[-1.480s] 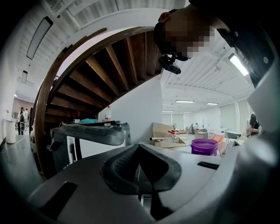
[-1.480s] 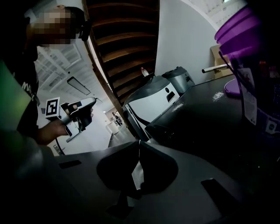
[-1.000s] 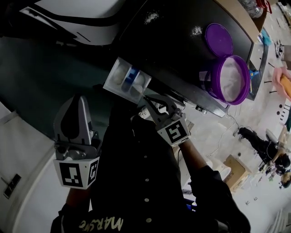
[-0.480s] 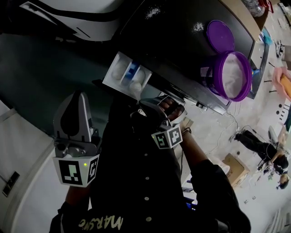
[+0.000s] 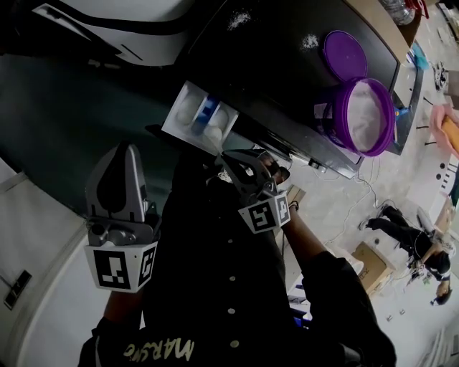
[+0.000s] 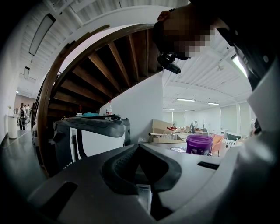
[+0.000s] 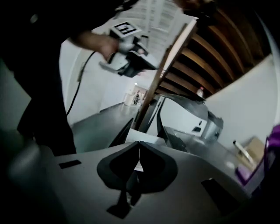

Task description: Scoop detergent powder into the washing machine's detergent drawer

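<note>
The white detergent drawer (image 5: 200, 118) stands pulled out of the dark washing machine (image 5: 287, 79), with white powder in its compartments and a blue insert between them. My right gripper (image 5: 224, 158) sits just below the drawer's front corner, jaws shut; I cannot make out anything between them. In the right gripper view the jaws (image 7: 139, 146) meet, with the drawer's white edge (image 7: 140, 136) just beyond. A purple tub (image 5: 366, 118) of white powder stands open on the machine top beside its lid (image 5: 344, 56). My left gripper (image 5: 123, 149) hangs shut and empty, well left of the drawer.
Spilled powder patches (image 5: 240, 19) lie on the machine top. The person's dark buttoned shirt (image 5: 229, 287) fills the lower middle. A white panel (image 5: 43, 272) runs along the lower left. A cluttered floor with boxes (image 5: 373, 269) lies to the right.
The right gripper has rolled about its own axis, so its marker cube shows other faces, while staying by the drawer's front corner. The left gripper has not moved.
</note>
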`<state>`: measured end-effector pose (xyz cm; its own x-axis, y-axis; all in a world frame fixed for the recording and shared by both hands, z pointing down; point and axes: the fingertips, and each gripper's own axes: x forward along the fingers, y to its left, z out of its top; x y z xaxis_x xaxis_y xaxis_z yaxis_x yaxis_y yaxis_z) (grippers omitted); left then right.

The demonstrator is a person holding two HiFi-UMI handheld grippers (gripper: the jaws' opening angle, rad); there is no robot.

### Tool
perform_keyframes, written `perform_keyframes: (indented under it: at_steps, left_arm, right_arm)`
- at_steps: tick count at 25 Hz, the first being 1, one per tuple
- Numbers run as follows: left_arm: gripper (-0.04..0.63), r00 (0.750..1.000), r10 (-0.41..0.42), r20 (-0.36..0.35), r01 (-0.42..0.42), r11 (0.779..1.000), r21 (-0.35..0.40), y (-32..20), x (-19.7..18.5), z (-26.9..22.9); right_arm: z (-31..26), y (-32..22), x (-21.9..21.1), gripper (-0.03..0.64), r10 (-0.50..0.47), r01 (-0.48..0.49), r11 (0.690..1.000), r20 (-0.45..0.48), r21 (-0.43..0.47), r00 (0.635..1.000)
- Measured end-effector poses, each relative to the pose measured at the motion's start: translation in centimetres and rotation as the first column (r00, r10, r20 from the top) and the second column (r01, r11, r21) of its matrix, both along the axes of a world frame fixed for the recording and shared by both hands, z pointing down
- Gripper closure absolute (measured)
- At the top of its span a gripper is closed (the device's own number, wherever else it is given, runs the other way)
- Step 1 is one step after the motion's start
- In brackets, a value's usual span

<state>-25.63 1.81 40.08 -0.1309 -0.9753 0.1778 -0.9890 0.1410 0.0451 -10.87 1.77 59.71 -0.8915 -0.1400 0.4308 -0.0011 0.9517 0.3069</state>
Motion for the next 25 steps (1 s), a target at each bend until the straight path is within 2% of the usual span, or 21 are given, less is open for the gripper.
perform_keyframes:
  at_steps: [1,2,4,5,9,11,14,18,21,25]
  left_arm:
    - [0.581,1.000,-0.002,0.001,0.002,1.000,0.002,0.0,-0.1,-0.2]
    - [0.581,1.000,-0.004,0.002,0.004,1.000,0.003,0.1,-0.1,-0.4]
    - [0.581,1.000,-0.009,0.003,0.009,1.000,0.008,0.0,-0.3,-1.0]
    - [0.581,1.000,-0.010,0.003,0.010,1.000,0.014,0.0,-0.4,-1.3]
    - [0.581,1.000,-0.006,0.013,0.006,0.999,0.048,-0.8,-0.8,-2.3]
    - [0.581,1.000,-0.001,0.017,0.000,0.998,0.062,-1.2,-0.9,-2.9]
    - [0.581,1.000,0.015,0.020,-0.017,0.996,0.085,-1.9,-0.8,-3.8]
    - [0.581,0.998,0.048,0.035,-0.052,0.990,0.129,-3.4,-0.5,-5.6]
    - [0.581,0.996,0.075,0.047,-0.082,0.983,0.163,-4.4,0.0,-7.2]
    - [0.582,0.988,0.138,0.061,-0.148,0.969,0.200,-6.5,1.7,-8.9]
  right_arm:
    - [-0.6,-0.8,-0.1,0.586,0.068,-0.063,0.991,0.034,-0.118,0.997]
    - [-1.2,-1.7,-0.2,0.586,0.143,-0.123,0.963,0.067,-0.239,0.987]
    - [-1.8,-3.3,-0.1,0.586,0.290,-0.212,0.866,0.108,-0.453,0.951]
    - [-1.8,-3.9,0.1,0.586,0.333,-0.234,0.823,0.107,-0.518,0.937]
    - [-1.6,-4.6,0.7,0.586,0.392,-0.254,0.728,0.082,-0.637,0.916]
    - [-2.3,-4.8,1.0,0.586,0.416,-0.257,0.695,0.084,-0.672,0.905]
    - [-4.0,-5.2,1.9,0.586,0.437,-0.262,0.683,0.094,-0.682,0.895]
    - [-9.0,-6.8,2.4,0.586,0.481,-0.245,0.684,0.172,-0.687,0.860]
    - [-14.0,-8.2,3.1,0.586,0.524,-0.226,0.685,0.253,-0.692,0.814]
    - [-19.5,-10.6,5.6,0.586,0.574,-0.261,0.711,0.324,-0.653,0.752]
